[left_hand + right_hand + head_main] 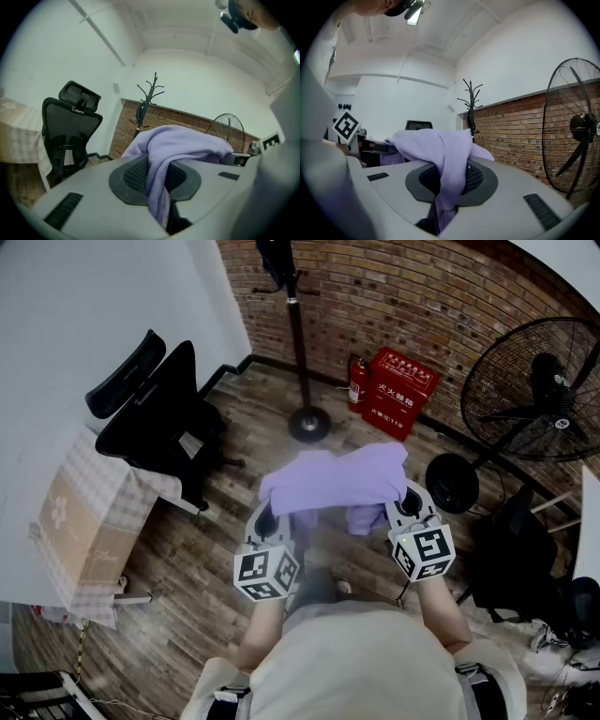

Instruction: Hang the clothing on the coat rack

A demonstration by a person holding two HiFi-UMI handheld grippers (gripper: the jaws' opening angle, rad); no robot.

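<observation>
A lilac garment (336, 478) is stretched between both grippers in front of the person. My left gripper (269, 519) is shut on its left edge; in the left gripper view the cloth (161, 159) is pinched between the dark pads. My right gripper (405, 507) is shut on the right edge, with fabric (451, 176) squeezed between its pads. The black coat rack (298, 338) stands ahead by the brick wall, its round base (308, 424) on the wood floor and a dark item hanging near its top. The rack's hooks (151, 92) show beyond the garment, and the coat rack (471, 110) also shows in the right gripper view.
A black office chair (155, 413) stands at the left beside a table with a checked cloth (89, 531). A red box (398, 395) and a fire extinguisher (356, 382) sit against the brick wall. A large black floor fan (525, 404) stands at the right.
</observation>
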